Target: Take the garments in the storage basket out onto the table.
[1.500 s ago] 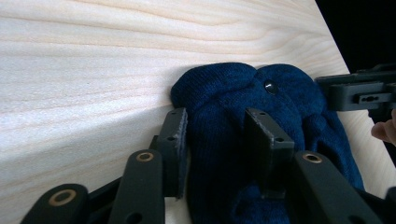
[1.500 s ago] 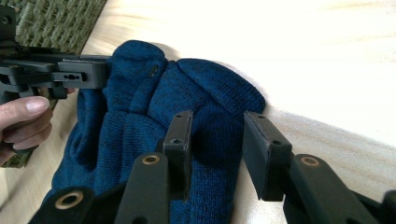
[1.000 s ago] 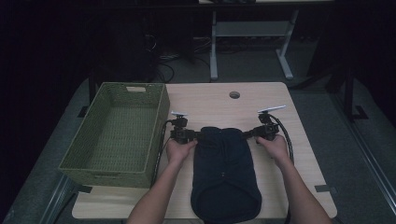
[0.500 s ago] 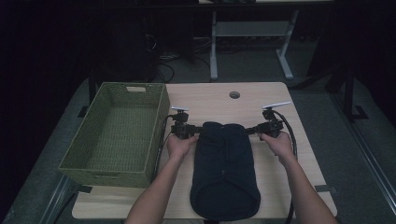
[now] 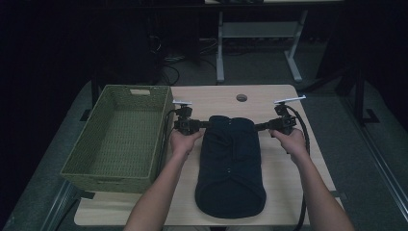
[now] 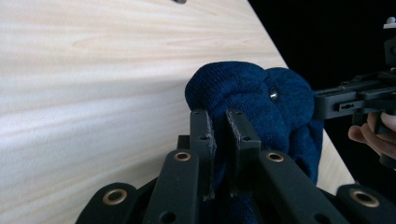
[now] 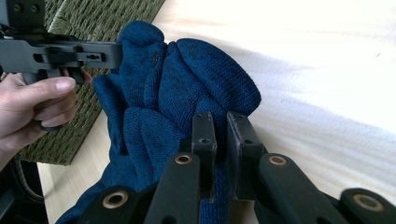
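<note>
A dark blue knitted garment [image 5: 231, 163] with small buttons lies folded lengthwise on the wooden table [image 5: 211, 98]. My left gripper [image 5: 207, 124] is shut on its far left corner, my right gripper [image 5: 261, 127] on its far right corner. In the left gripper view the jaws [image 6: 219, 135] pinch a bunch of blue knit [image 6: 247, 93], with the right gripper [image 6: 322, 105] opposite. In the right gripper view the jaws [image 7: 220, 135] clamp the knit [image 7: 196, 79], and the left gripper [image 7: 114, 53] bites the other corner. The garment's far edge hangs lifted between them.
A green woven basket [image 5: 108, 182], empty, stands along the table's left side, close to the left hand; its wall [image 7: 102, 18] is behind the garment in the right gripper view. A round cable hole [image 5: 241, 97] sits near the far edge. The floor beyond is dark.
Both hands have risen together and shifted slightly toward the far edge, lifting the garment's far end off the table. Both grips stay on their corners.
</note>
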A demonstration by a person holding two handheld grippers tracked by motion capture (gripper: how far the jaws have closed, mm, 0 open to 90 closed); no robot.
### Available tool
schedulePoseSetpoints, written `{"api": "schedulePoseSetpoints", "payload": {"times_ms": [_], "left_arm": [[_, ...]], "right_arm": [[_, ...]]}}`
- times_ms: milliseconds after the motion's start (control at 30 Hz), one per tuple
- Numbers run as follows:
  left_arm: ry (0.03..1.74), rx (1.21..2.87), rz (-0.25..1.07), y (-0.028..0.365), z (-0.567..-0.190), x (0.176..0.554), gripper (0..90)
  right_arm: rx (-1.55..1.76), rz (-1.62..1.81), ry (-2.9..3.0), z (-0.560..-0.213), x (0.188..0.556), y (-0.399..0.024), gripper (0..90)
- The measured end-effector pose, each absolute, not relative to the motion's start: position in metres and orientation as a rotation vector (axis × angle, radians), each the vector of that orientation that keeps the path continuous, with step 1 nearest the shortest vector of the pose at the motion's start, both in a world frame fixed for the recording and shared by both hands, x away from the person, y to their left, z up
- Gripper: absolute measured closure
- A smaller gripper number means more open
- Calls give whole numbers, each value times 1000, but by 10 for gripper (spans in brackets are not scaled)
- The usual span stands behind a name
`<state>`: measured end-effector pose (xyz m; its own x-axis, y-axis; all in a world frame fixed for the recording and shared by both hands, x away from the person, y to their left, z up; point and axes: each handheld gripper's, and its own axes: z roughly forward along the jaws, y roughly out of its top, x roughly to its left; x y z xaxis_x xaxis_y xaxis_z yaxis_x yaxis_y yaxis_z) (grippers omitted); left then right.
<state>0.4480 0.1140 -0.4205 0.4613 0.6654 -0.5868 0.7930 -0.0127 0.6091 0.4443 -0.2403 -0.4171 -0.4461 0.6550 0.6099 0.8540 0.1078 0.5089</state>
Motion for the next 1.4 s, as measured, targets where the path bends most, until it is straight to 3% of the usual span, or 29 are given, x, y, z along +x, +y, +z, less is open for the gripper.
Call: {"api": "schedulePoseSetpoints", "payload": {"times_ms": [767, 1400], "left_arm": [[1112, 1682, -106, 109, -366, 450, 826], [1050, 1705, -73, 123, -394, 403, 820]], "right_arm": [[-1464, -1459, -2210, -358, 438, -251, 817], [-1368, -1484, -2305, -379, 393, -239, 808]]}}
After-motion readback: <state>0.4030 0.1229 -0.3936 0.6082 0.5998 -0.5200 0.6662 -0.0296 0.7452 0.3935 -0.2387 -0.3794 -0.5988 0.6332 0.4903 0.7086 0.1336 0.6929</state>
